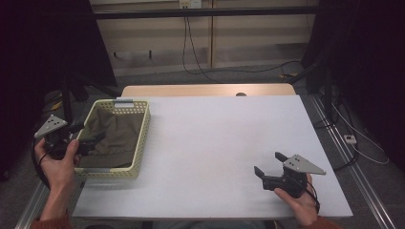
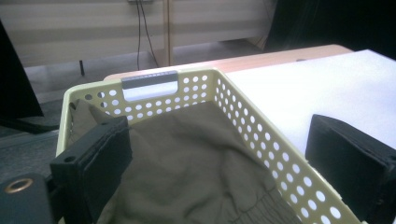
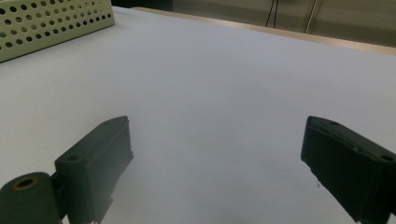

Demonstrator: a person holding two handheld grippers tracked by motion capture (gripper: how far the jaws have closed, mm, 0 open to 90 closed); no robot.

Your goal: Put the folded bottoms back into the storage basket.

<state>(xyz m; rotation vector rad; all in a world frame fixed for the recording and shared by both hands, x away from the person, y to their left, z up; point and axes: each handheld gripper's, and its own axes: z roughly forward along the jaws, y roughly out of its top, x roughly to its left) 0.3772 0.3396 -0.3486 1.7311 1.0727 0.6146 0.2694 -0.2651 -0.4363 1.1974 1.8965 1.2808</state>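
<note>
Your left tool [image 1: 90,141] sits at the left edge of the tabletop [image 1: 215,143], poised over the near end of the basket [image 1: 142,138], and its jaws stand wide apart with nothing between them. In the left gripper view one jaw hangs inside the basket just above the cloth [image 2: 196,163] and the other lies outside the long wall, over the white surface, so the tool straddles that wall rather than the fabric. The cloth lies straight ahead of and below this tool, running along the basket's length toward the far left corner of the tabletop. I judge the coming move turns on that: you would need to shift the tool inward, off the wall, before closing.

Your right tool [image 1: 268,164] rests near the near right corner, well apart from the basket, jaws likewise spread and empty. The left hand is plainly the nearer one.

The basket is pale yellow plastic, rectangular, its walls pierced with rows of round holes, with a grey grip slot [image 2: 149,85] in the far short wall. The cloth is an olive-brown woven fabric, soft and crumpled, folded loosely to fill the floor of the basket; a gathered seam at its near end may be an elastic waistband, though it is too cropped to be sure.
</note>
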